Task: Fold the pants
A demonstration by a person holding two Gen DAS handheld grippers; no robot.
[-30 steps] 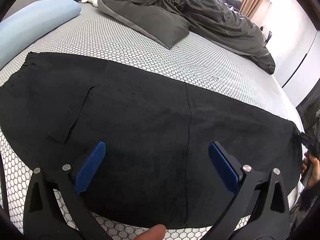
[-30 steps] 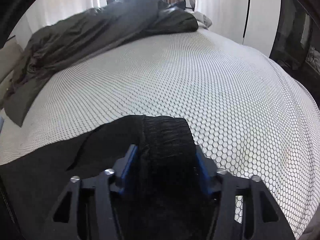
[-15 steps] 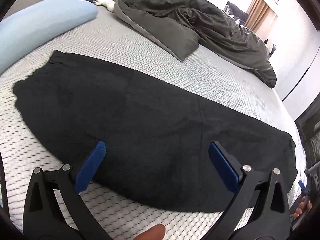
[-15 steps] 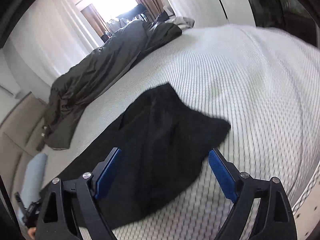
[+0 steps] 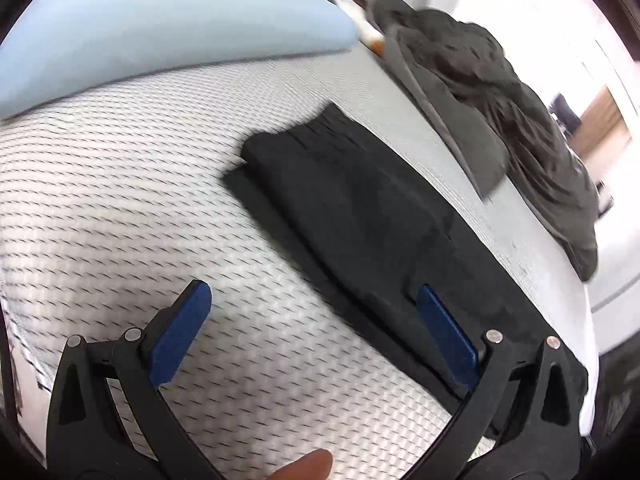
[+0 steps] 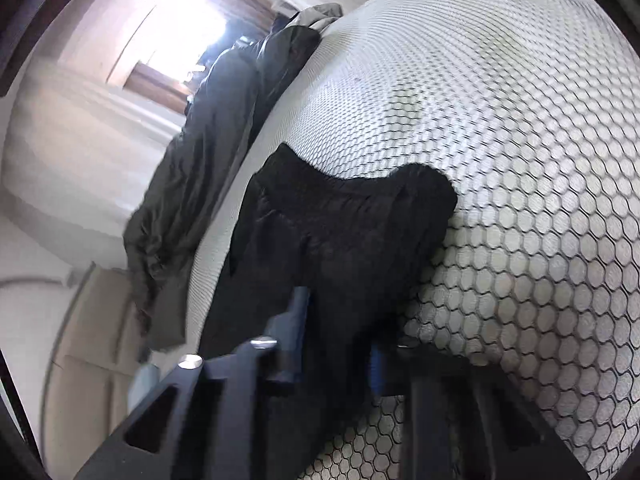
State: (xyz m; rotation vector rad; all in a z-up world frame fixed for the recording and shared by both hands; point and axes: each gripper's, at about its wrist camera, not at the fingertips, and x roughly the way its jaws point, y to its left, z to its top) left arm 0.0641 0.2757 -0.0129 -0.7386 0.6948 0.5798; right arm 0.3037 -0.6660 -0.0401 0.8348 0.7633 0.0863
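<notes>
Left-wrist view first, taking the long black fabric pants (image 5: 360,216) as the landmark: to their left lies bare bed mattress with a white honeycomb-patterned cover (image 5: 120,184), and over that bare cover hang the left tongs (image 5: 316,332), jaws wide with nothing between them; only the right blue pad overlaps the near edge of the pants, and I cannot tell whether it touches. A fingertip of the person shows at the bottom edge below the tongs. Beyond the pants to the upper left sits a pale blue rounded pillow (image 5: 160,24); beyond them to the right sprawls a crumpled dark grey duvet (image 5: 500,96). The pants run in a band diagonally from the middle of the bed toward the lower right. In the right-wrist view the pants (image 6: 340,240) rise from the right tongs (image 6: 336,340), whose jaws have just been closing and now pinch a bunched end of the cloth narrowly between the pads, the tool rolled over to one side and pointing downward. The duvet (image 6: 208,152) lies left of the pants here, the mattress (image 6: 520,160) to their right. The risk, as I judge it, is that the pinch holds only a top layer, so lifting would drag the layers apart and skew the fold; with the left tongs off the cloth, nothing pins the other end against sliding.
</notes>
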